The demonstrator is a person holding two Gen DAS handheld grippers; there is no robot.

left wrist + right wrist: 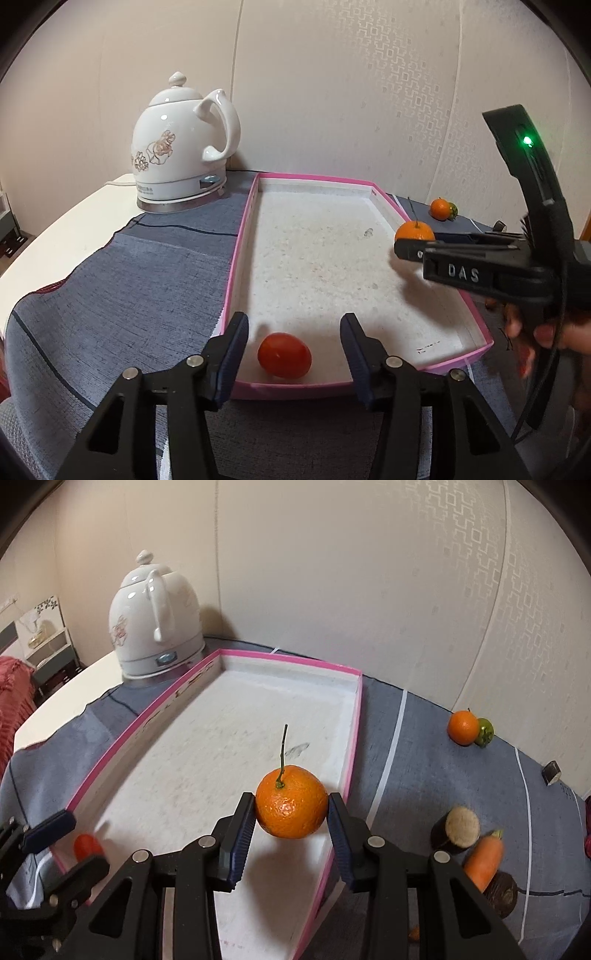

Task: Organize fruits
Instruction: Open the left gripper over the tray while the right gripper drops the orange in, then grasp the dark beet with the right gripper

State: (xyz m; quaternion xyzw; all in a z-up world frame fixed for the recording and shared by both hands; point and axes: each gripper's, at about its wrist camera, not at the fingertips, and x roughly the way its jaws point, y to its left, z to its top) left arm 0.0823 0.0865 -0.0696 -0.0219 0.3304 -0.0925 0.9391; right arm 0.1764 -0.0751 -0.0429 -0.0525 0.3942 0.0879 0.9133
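right gripper clamps one stemmed tangerine above the pink tray's right edge | left gripper wide open, holding nothing, one tomato lying in tray between its fingers | second tangerine on cloth | one carrot

I'm in a home, a lived-in room: pale embossed wallpaper behind my desk, a white ceramic electric kettle with painted flowers at the far left, a grey woven cloth spread underneath.
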